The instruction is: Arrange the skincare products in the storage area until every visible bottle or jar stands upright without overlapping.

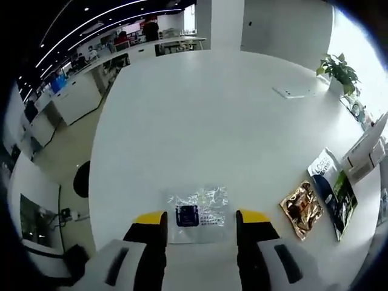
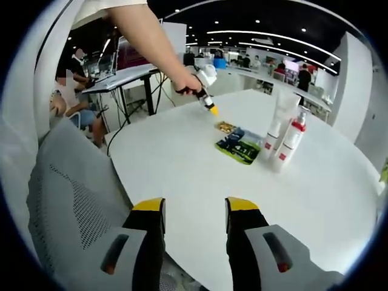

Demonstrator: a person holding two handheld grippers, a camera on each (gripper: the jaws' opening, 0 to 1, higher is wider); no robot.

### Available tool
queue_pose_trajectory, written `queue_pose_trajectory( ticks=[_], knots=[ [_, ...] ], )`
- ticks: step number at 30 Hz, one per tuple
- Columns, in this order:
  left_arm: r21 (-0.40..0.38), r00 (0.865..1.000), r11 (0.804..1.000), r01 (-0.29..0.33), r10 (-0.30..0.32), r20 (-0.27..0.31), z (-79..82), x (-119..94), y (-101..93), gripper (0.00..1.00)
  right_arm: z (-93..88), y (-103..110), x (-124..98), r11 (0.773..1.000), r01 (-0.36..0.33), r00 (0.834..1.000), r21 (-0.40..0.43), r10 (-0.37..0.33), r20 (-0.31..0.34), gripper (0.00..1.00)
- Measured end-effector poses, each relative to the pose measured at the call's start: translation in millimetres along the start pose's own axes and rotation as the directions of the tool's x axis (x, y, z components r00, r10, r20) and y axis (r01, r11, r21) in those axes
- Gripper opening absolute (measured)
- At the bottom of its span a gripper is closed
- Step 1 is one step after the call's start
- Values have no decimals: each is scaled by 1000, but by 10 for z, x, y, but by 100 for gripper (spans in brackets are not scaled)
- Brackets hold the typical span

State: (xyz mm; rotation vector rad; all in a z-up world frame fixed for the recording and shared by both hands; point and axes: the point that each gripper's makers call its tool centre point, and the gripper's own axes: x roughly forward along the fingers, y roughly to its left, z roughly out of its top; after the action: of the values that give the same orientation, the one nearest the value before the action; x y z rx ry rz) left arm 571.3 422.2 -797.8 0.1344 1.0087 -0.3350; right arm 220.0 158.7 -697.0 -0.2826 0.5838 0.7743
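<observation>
Bottles: two stand upright on the white tabletop (image 2: 200, 176) in the right gripper view, at its far right part. Tall white tube (image 2: 281, 120) w/ red mark near its base, and just beside it, poss. touching, a white pump bottle (image 2: 292, 138) w/ red collar and red label. Just left of them lie flat packets: a green/dark sachet (image 2: 240, 148) and a small gold one (image 2: 226, 127) beyond it, close together, can't tell if overlapping.

Right gripper (image 2: 194, 209): yellow-tipped fingers spread apart, nothing between them, hovering over the near tabletop edge. Grey mesh chair (image 2: 73, 200) sits at lower left. Left gripper (image 2: 212, 110) comes in from the left of that view, held in a person's hand (image 2: 187, 83) on an outstretched arm, its yellow tip above the tabletop near the gold packet; from this view can't tell its finger gap. A seated person shows at a desk in the background, left.

Left gripper view: own fingers (image 1: 151, 221) spread wide, empty, above the tabletop. Between and just beyond them lies a clear plastic pouch (image 1: 197, 212) w/ a dark blue square inside, flat. Off to the right, well apart from the pouch, lie a gold sachet (image 1: 301, 208), a white packet (image 1: 321, 165) and a dark green packet (image 1: 339, 197), close together by the tabletop edge. Potted plant (image 1: 338, 70) at far right; a flat white item (image 1: 293, 92) lies near it. Office desks fill the background.
</observation>
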Motion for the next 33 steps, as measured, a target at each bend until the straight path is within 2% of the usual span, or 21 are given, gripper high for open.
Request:
queue_pose_trajectory(
  ticks=[10, 15, 21, 30, 33],
  knots=[
    [-18, 1000, 1000, -8, 8, -15, -59, -102, -29, 42, 5, -12, -3, 1000, 6, 1000, -1, -6, 2, 37],
    [-38, 1000, 999, 7, -6, 25, -32, -266, -105, 42, 29, 2, -5, 1000, 0, 1000, -7, 0, 12, 37],
    [-51, 993, 997, 52, -46, 107, -70, -570, -412, 42, 76, 11, -24, 1000, 0, 999, -14, 1, 33, 37],
    [-34, 976, 991, 128, -120, 179, -423, -1123, -984, 42, 173, -5, -74, 1000, 14, 996, -23, -12, 85, 37],
    [-36, 963, 985, 167, -155, 222, -531, -1359, -1210, 42, 198, 7, -89, 999, 16, 995, -35, -13, 98, 38]
  ],
)
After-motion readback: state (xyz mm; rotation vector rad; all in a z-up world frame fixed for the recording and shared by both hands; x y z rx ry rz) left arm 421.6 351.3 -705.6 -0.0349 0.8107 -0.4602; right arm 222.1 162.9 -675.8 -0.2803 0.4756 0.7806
